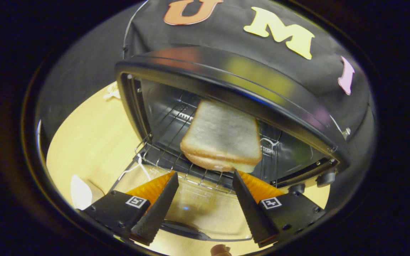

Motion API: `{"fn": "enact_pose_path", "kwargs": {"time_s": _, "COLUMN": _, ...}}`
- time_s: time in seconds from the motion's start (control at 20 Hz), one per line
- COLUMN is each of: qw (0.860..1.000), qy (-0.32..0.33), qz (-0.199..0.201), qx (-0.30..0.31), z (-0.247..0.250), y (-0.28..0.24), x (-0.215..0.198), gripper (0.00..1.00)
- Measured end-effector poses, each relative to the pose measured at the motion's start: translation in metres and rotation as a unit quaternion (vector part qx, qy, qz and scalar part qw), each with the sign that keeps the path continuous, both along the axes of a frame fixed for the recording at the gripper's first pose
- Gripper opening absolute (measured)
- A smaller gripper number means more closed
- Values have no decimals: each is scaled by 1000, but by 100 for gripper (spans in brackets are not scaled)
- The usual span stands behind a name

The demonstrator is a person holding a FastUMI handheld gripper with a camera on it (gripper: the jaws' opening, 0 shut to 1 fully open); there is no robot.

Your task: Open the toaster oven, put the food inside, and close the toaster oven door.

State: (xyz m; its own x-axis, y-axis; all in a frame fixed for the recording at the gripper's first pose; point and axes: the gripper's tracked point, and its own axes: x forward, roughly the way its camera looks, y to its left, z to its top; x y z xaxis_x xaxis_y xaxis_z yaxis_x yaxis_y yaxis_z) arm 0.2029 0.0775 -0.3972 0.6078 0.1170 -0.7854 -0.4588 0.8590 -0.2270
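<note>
The toaster oven (226,76) stands open just ahead of me, its dark shiny top curving above the cavity. A sandwich of white bread slices (221,140) lies on the wire rack (162,154) inside, near the rack's front edge. The glass door (205,209) is folded down flat beneath my fingers, its handle close to me. My gripper (204,174) is open, the fingertips just short of the sandwich's near edge and set wider than it. Nothing sits between the fingers.
The oven rests on a light wooden tabletop (87,142). A white object (80,192) lies on the table left of the left finger. Round knobs (324,177) show at the oven's right front. Black cloth hangs behind the oven.
</note>
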Motion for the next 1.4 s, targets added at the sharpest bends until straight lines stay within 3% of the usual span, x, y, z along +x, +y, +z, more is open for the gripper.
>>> {"fn": "enact_pose_path", "kwargs": {"time_s": 0.35, "qw": 995, "qy": 40, "qz": -33, "qx": 82, "z": 0, "y": 2, "x": -44, "gripper": 100}}
{"fn": "enact_pose_path", "kwargs": {"time_s": 1.05, "qw": 984, "qy": -90, "qz": -81, "qx": 128, "z": -5, "y": -21, "x": -135, "gripper": 100}}
{"fn": "enact_pose_path", "kwargs": {"time_s": 1.25, "qw": 979, "qy": -98, "qz": -131, "qx": 124, "z": -26, "y": -39, "x": -139, "gripper": 100}}
{"fn": "enact_pose_path", "kwargs": {"time_s": 1.4, "qw": 978, "qy": -77, "qz": -136, "qx": 138, "z": -49, "y": -33, "x": -142, "gripper": 100}}
